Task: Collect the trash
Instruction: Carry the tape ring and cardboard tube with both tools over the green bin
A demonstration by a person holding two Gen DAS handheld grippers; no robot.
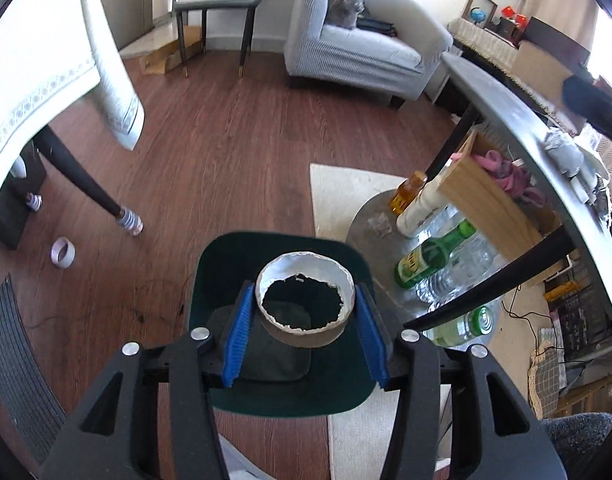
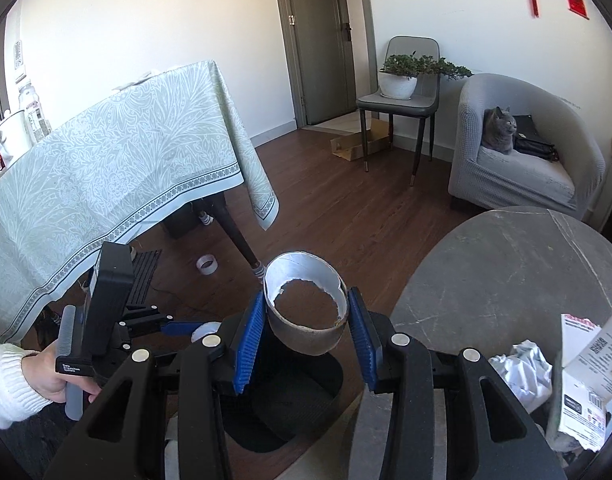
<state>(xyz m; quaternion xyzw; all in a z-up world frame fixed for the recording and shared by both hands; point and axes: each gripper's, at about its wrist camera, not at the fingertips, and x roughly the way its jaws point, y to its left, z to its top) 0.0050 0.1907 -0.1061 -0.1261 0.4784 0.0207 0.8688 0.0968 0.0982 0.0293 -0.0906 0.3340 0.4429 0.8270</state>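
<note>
1. The left hand-held gripper (image 1: 304, 290) has its ribbed blue pads (image 1: 237, 340) clamped on a short cardboard ring (image 1: 306, 336) with a torn, ragged white lining.
2. This ring hangs over a dark green bin (image 1: 209, 264) with a rounded-square rim, standing on the wood floor (image 1: 225, 140).
3. The right hand-held gripper (image 2: 306, 294) is pinched on a second ring (image 2: 306, 340), tilted, above the same bin.
4. A left hand (image 2: 53, 376) in a white knitted sleeve grips the left tool's handle.
5. Crumpled paper (image 2: 522, 364) and a printed carton (image 2: 586, 364) lie on the round grey stone tabletop (image 2: 506, 272).
</note>
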